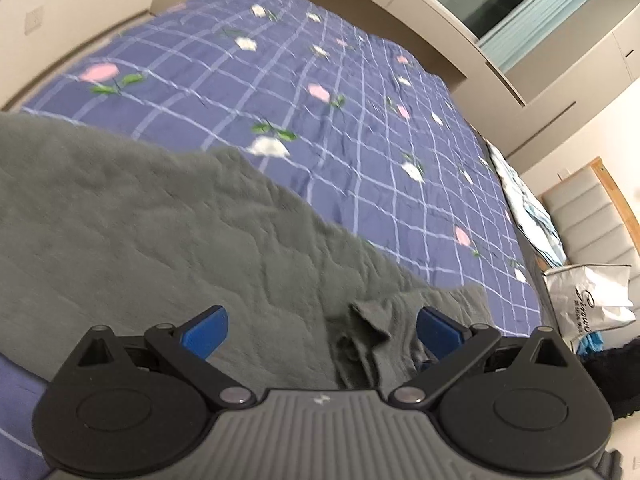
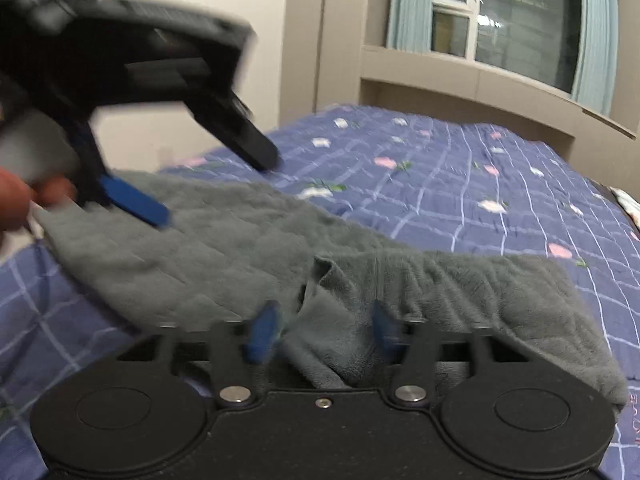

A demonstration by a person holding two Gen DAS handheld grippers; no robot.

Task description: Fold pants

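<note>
Covering nearly the whole scene, the bed [image 1: 320, 92] wears a blue checked quilt [image 2: 460, 184] printed with pink and white flowers. Behind it runs a beige ledge [image 2: 460, 76] under a window [image 2: 504, 16] with pale blue curtains [image 2: 412, 0]. In the left wrist view a padded headboard [image 1: 592, 220] stands at the far right, with a silver bag [image 1: 588, 300] below it on the floor.

Across the near part of the quilt lie the pants [image 1: 140, 220], grey and fleecy, spread mostly flat with soft wrinkles. Their bunched, gathered end [image 2: 460, 280] sits nearest the right gripper, where a folded flap [image 1: 372, 340] of cloth stands up slightly.

The left gripper [image 1: 322, 330] hangs over the pants with its jaws spread wide, blue pads [image 1: 204, 330] well apart and nothing between them. From the right wrist view the same tool [image 2: 200, 184] is blurred, raised just above the far part of the pants, a bare hand [image 2: 20, 200] gripping it at the left edge.

The right gripper [image 2: 324, 328] is low over the gathered end, jaws partly open. A fold of grey cloth lies between its blue pads [image 2: 264, 332], but the blur hides whether they touch it.
</note>
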